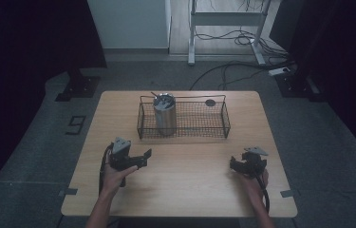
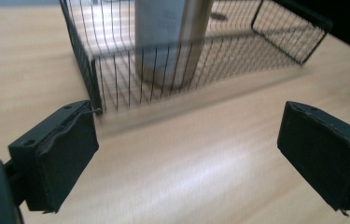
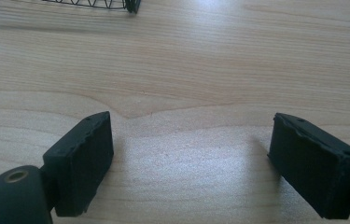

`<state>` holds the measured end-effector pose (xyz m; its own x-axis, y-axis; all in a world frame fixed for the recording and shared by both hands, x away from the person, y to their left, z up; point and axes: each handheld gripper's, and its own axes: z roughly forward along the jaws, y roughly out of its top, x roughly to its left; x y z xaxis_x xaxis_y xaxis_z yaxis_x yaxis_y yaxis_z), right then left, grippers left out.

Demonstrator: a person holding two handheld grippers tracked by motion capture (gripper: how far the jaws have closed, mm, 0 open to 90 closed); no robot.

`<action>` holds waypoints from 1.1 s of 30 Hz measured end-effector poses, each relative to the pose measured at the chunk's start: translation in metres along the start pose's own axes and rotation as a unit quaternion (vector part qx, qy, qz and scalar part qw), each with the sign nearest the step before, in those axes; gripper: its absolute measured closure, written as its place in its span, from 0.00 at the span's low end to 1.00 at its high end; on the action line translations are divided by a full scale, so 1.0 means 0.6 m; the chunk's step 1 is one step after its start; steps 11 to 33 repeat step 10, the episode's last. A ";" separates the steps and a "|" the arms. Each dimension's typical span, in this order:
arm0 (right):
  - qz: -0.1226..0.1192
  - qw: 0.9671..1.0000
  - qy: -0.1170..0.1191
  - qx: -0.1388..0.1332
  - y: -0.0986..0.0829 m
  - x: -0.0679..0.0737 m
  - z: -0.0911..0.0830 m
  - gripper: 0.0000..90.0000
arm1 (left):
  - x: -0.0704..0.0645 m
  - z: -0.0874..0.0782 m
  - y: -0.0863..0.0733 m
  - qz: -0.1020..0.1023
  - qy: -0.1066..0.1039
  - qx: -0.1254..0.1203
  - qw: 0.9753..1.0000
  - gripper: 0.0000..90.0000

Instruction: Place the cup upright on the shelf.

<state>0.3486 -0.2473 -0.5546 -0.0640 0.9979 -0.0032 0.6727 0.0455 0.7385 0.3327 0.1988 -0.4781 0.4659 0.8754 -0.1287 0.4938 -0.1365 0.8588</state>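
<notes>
Two grippers sit low in the high view, both empty. The left gripper (image 1: pixel 140 157) is at lower left of the frame, jaws spread wide and aimed toward the wire basket (image 1: pixel 183 134) at centre. The right gripper (image 1: pixel 240 164) is at lower right, jaws likewise apart, over bare table (image 1: pixel 190 190).

The steel cup (image 1: pixel 164 115) stands upright inside the left part of the basket, with something sticking out of its mouth; too small to identify. A small dark disc (image 1: pixel 210 102) lies at the basket's upper right.

In the left gripper view the cup (image 2: pixel 170 42) shows at top centre behind the basket's near wall (image 2: pixel 130 79), and the basket corner sits just beside the left pad (image 2: pixel 65 158).

Judgement: the step in hand is the left gripper's approach to the cup.
- Raise over the near wall before going in; a straight push would hit the mesh.
- Come down on the cup from above, jaws straddling its sides, clear of the contents.
- Close below the rim; smooth metal may slip.
- The right gripper could steady the basket's right end.
</notes>
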 end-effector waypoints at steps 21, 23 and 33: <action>0.001 1.000 0.000 0.000 0.000 0.000 0.000 0.15 | 0.005 -0.009 -0.050 0.000 -0.002 0.031 1.000 0.06; 0.001 1.000 0.000 0.000 0.000 0.000 0.000 0.15 | 0.005 -0.009 -0.050 0.000 -0.002 0.031 1.000 0.06; 0.001 1.000 0.000 0.000 0.000 0.000 0.000 0.15 | 0.005 -0.009 -0.050 0.000 -0.002 0.031 1.000 0.06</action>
